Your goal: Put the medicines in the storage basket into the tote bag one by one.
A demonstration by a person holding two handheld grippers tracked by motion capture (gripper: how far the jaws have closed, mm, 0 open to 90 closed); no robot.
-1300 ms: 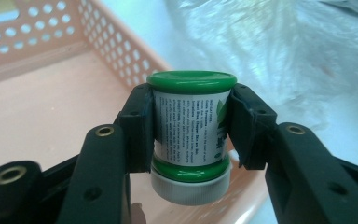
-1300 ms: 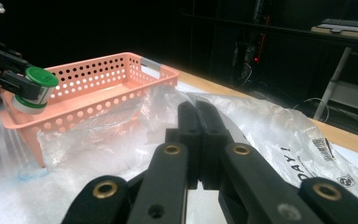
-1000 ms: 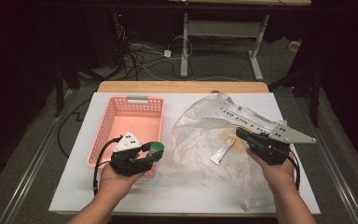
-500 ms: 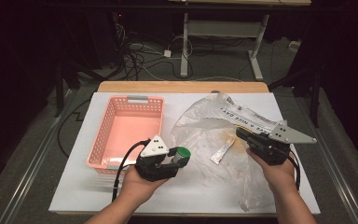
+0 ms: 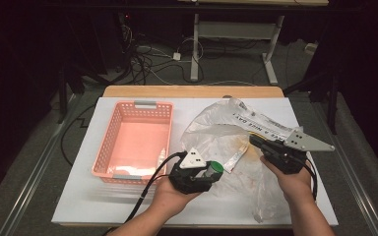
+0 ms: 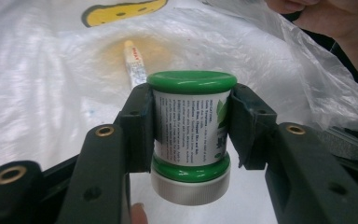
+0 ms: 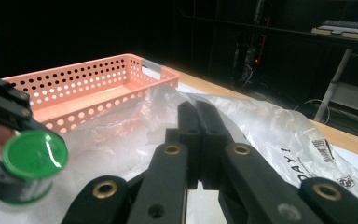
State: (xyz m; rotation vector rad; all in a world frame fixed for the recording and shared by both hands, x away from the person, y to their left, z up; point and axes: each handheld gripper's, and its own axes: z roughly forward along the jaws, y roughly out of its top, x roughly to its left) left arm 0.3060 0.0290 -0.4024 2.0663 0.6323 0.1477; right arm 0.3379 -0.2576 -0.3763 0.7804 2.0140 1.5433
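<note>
The left gripper (image 6: 191,130) is clamped on a small jar (image 6: 191,126), its two black pads pressing the printed label from either side. The jar has a green lid at one end and a white cap or base below a green band at the other; in the left gripper view its long axis runs crosswise to the jaws, green end uppermost in the picture. In the high view the left gripper (image 5: 203,173) holds the jar (image 5: 213,169) low over the near edge of the plastic bag (image 5: 226,132), with the green end facing away from the person's hand. The small print on the label is too fine to read. The right gripper (image 7: 200,135) has its jaws pressed together on a fold of the plastic bag (image 7: 270,126), lifting that edge; how much film sits between the pads is hard to make out. In the high view the right gripper (image 5: 261,143) sits at the bag's right side, and the bag's far corner shows lettering that is partly crumpled away. A narrow strip (image 6: 135,65) lies inside the bag, blurred by the film. The pink basket (image 5: 108,142) stands left of the bag on the white table (image 5: 78,201), apart from both grippers.
</note>
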